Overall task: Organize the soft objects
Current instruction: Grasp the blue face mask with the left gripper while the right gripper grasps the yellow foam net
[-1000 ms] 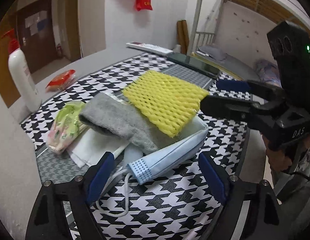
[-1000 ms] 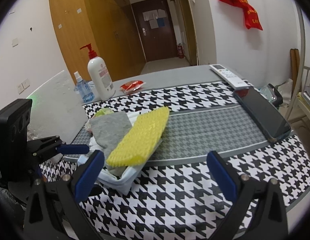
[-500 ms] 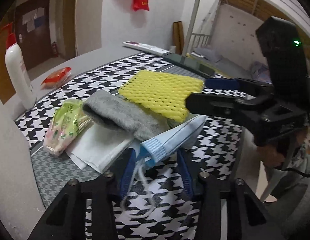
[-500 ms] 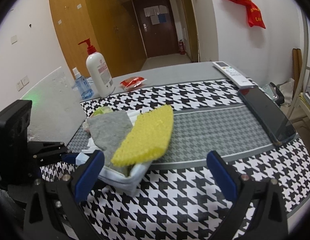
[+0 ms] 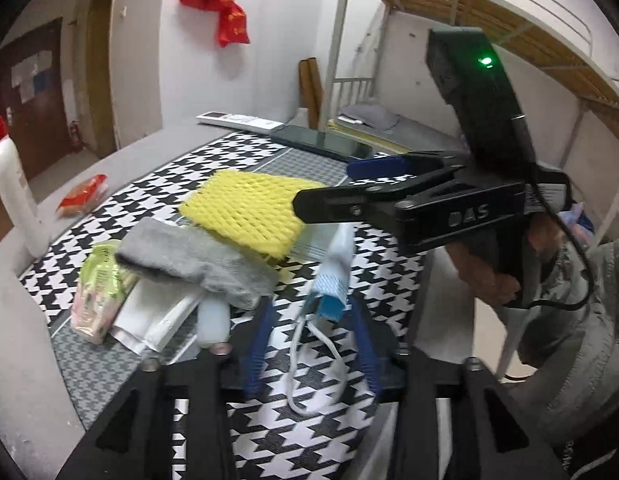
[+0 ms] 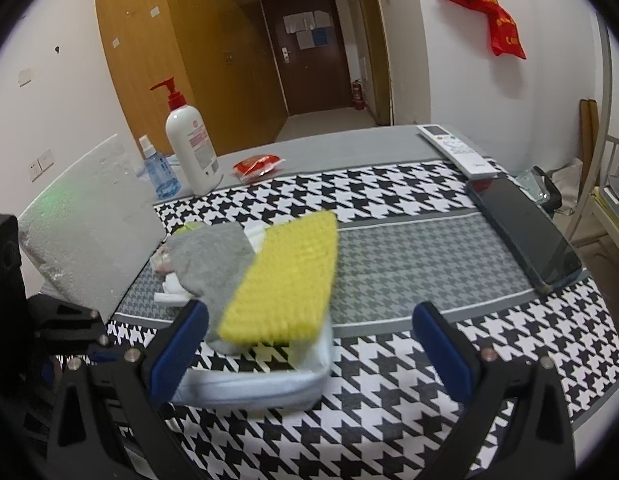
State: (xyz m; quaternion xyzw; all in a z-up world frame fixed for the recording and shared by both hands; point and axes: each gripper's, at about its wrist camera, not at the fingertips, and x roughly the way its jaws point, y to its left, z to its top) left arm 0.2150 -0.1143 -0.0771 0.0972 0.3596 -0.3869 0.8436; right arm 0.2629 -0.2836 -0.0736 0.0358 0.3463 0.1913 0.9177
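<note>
A pile of soft things lies on the houndstooth cloth: a yellow foam net (image 5: 245,210) (image 6: 285,280), a grey sock (image 5: 193,258) (image 6: 211,258), a light blue face mask (image 5: 333,272) (image 6: 253,386), white tissue packs (image 5: 149,320) and a green wipes pack (image 5: 97,292). My left gripper (image 5: 313,342) is nearly shut around the end of the mask, whose ear loop (image 5: 309,364) hangs down. My right gripper (image 6: 305,352) is open, with the yellow net and mask between and beyond its fingers. It also shows in the left wrist view (image 5: 333,188) above the net.
A white pump bottle (image 6: 191,148) and a small blue spray bottle (image 6: 159,172) stand at the far left. A red packet (image 6: 257,166), a white remote (image 6: 455,150) and a dark tablet (image 6: 521,230) lie on the table. A white foam block (image 6: 85,220) is at the left.
My left gripper has closed from wide open onto the end of the mask and pulled it out from under the pile. My right gripper has moved closer over the yellow net.
</note>
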